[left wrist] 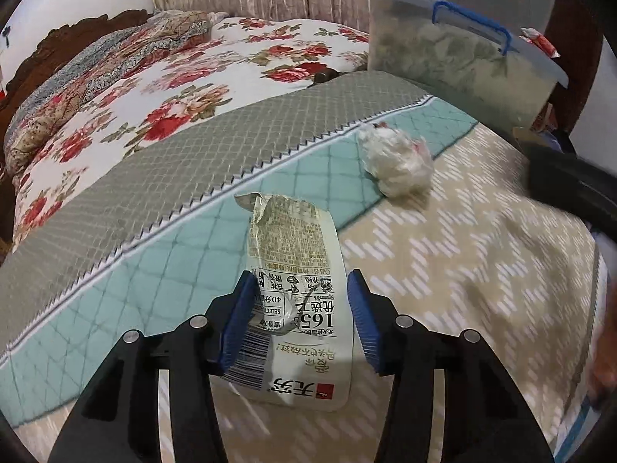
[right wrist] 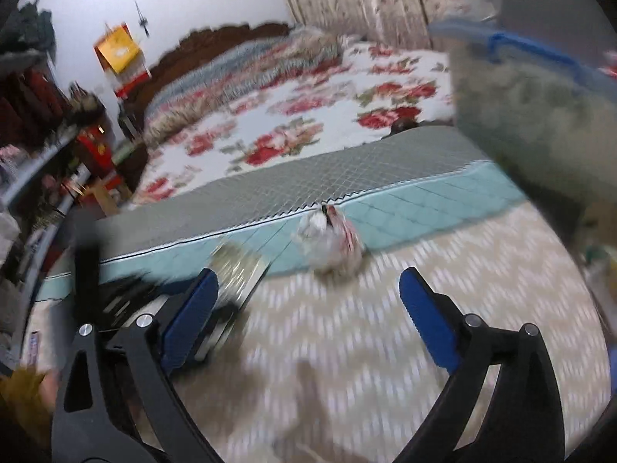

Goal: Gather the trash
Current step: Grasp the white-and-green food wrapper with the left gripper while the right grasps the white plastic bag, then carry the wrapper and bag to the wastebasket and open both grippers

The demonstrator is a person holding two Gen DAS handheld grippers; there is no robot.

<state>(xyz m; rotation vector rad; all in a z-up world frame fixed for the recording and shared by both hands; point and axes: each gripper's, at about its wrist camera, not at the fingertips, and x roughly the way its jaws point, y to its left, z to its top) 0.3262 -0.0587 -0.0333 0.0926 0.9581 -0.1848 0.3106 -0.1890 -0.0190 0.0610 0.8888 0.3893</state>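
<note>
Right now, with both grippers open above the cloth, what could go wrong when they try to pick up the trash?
1. The flat wrapper lies between the pads of the open left gripper; closing may pinch the patterned cloth underneath or slide over the wrapper.
2. The crumpled paper ball sits ahead of the open right gripper; that view is blurred, so a fast approach might knock it away.
</note>
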